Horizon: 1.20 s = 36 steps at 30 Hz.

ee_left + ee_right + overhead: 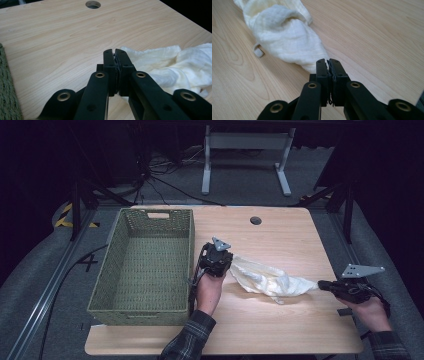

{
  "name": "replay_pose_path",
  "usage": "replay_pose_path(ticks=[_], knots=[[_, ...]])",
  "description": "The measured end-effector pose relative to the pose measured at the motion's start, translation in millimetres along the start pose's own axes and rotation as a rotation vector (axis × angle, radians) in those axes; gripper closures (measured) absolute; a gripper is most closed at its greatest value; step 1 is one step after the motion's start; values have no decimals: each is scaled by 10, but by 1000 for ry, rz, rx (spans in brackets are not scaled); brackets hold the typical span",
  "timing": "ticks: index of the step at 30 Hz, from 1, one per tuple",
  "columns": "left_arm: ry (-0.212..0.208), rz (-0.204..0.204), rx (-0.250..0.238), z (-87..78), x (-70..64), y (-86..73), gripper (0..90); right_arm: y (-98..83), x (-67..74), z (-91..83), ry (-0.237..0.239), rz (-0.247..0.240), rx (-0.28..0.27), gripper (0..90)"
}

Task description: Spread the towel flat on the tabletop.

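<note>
One wooden table [280, 330] carries a green woven basket [145, 265] on its left side, and beside it a cream muslin cloth [265, 279] stretches between both grippers. Left gripper [115, 51] is clamped on one end, right gripper [327, 61] pinched tight on the other.

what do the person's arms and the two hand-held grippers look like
Both the left hand-held gripper and the right hand-held gripper are black, each topped by a grey three-cornered plate. Up close their jaws show brass-coloured rivets. The sleeves are dark plaid.
</note>
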<state>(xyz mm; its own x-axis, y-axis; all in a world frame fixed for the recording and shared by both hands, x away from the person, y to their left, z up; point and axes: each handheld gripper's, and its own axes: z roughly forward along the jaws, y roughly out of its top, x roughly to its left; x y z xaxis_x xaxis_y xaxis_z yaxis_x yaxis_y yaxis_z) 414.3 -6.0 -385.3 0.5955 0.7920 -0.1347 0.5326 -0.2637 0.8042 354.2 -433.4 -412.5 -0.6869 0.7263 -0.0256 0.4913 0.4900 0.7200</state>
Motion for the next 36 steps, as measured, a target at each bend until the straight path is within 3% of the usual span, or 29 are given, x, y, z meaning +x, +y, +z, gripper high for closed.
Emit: replay_pose_path(ticks=[3,5,7,11,15,23,30,36], knots=[[1,3,5,25,-11,-23,852,-12,1,10,18,4,2,861],[-12,23,22,36,-37,-43,782,5,32,30,48,1,-12,775],[-10,31,31,36,-51,-52,755,19,39,32,49,1,-20,763],[-74,61,59,44,-118,-105,734,82,67,42,61,-1,-39,737],[-146,99,117,101,-229,-226,739,178,124,114,87,-15,-53,721],[-250,175,214,261,-439,-446,728,432,180,381,126,-43,-53,715],[-266,224,266,425,-554,-534,674,612,121,639,129,-45,-52,715],[-224,257,282,517,-573,-566,685,678,15,937,168,-18,-24,704]])
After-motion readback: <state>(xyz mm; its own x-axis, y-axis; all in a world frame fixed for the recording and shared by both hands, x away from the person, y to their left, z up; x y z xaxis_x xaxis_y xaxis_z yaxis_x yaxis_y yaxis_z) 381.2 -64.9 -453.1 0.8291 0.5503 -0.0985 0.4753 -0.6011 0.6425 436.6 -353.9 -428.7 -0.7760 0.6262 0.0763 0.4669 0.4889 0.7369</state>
